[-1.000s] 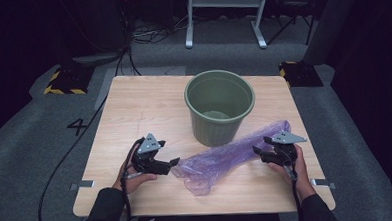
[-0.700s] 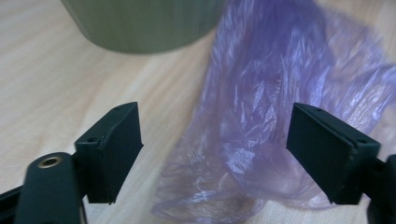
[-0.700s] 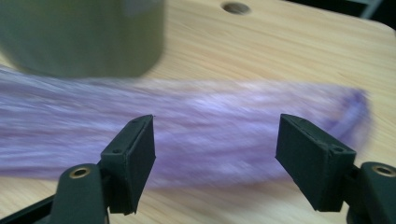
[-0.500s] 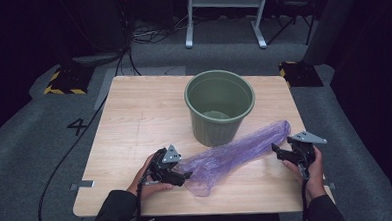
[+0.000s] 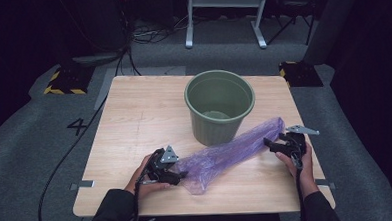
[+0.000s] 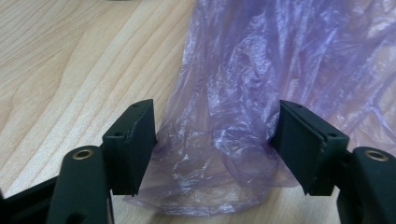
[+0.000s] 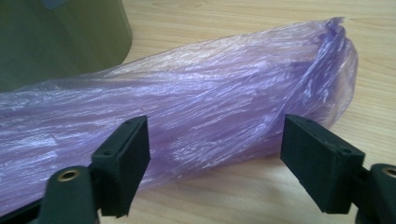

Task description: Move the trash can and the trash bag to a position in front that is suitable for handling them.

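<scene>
Your left gripper [image 5: 183, 175] is right at the near end of the purple bag [image 5: 226, 154], jaws closing in around it, no pinch yet. The bag runs diagonally toward your right gripper [image 5: 271, 144], jaws just widened beside its far end, by the green bucket [image 5: 220, 105].

Bucket [image 7: 60, 42] cut off by right gripper view's top-left edge; purple bag [image 6: 261, 84] runs past frame top.

text: "4" | on: grey floor [image 5: 45, 147] left of the table [image 5: 134, 118] (black digit, nothing else legible)
</scene>
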`<state>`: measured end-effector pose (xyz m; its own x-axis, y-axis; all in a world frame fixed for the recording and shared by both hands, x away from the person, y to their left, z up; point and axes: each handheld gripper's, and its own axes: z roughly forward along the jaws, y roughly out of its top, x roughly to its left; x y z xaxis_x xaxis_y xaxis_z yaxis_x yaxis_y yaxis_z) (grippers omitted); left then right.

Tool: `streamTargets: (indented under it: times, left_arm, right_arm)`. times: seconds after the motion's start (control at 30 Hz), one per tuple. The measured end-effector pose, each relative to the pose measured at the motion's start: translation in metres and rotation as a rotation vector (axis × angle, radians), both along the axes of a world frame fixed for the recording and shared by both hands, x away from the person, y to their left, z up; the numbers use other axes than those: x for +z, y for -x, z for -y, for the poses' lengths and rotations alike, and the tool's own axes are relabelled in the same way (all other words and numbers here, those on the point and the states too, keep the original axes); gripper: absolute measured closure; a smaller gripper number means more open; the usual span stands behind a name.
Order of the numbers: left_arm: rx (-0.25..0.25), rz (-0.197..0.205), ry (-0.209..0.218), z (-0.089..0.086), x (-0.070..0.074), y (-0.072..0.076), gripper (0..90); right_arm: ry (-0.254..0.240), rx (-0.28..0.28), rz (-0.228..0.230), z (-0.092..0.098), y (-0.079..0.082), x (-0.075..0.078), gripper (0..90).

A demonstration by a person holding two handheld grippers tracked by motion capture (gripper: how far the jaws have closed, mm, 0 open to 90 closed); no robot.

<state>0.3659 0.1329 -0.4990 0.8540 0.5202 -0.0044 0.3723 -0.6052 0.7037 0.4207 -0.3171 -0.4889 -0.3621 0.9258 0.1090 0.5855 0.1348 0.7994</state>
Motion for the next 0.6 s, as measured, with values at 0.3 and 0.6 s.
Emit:
streamTargets:
  times: [0.3,0.6]
  left_arm:
    - [-0.008,0.016,0.034,-0.003,-0.004,0.001,30.4]
    - [-0.041,0.017,0.029,-0.006,-0.003,0.0,31.2]
  right_arm:
    - [-0.003,0.021,-0.002,-0.013,-0.009,-0.005,28.8]
    - [0.093,0.097,-0.021,-0.025,-0.014,-0.011,63.0]
